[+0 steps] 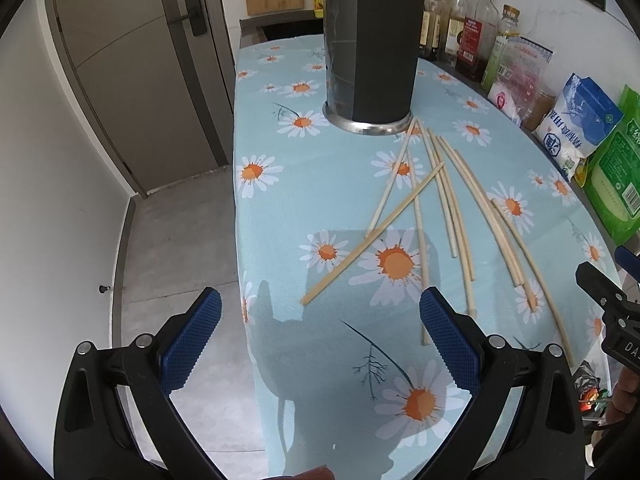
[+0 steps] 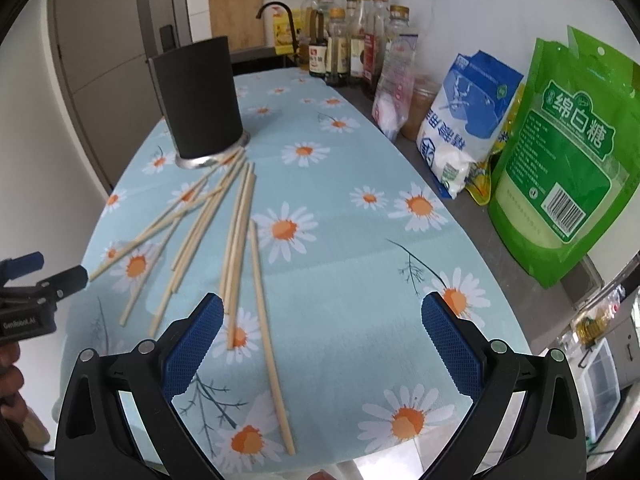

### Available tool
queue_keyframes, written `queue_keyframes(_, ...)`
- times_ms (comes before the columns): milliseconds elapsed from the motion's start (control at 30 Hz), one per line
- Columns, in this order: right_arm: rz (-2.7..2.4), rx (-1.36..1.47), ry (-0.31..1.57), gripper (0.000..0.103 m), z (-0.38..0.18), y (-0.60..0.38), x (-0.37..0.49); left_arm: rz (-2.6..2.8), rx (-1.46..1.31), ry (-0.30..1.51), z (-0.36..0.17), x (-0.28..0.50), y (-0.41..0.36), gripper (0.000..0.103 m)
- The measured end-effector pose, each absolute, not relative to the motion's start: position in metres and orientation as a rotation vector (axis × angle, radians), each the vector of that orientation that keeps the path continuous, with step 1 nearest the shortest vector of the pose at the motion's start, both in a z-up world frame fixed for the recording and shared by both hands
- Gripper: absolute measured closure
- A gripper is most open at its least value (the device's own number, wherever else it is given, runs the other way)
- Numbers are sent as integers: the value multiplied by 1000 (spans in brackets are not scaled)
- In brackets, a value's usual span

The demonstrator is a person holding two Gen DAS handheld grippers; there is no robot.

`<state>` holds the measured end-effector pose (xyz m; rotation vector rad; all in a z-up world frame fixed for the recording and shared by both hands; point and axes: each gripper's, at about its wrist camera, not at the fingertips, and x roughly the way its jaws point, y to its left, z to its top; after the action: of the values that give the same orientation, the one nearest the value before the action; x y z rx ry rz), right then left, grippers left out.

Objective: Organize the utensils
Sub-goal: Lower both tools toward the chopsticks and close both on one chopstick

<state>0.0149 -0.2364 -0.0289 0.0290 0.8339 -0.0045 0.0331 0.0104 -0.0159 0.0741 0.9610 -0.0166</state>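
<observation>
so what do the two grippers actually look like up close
Both match: the left gripper and right gripper have glossy black plastic frames with cut-out arms, silver round pin heads at the joints, and blue pads with a fine diamond grid texture. The body of each, seen from the other's camera, carries white lettering, only partly legible. No cables or sleeves show.
</observation>
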Motion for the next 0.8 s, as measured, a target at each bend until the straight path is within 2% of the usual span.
queue_keyframes(800, -14, -112, 941, 8, -53, -228, 59, -144, 250, 1092, -47, 101, 11, 6)
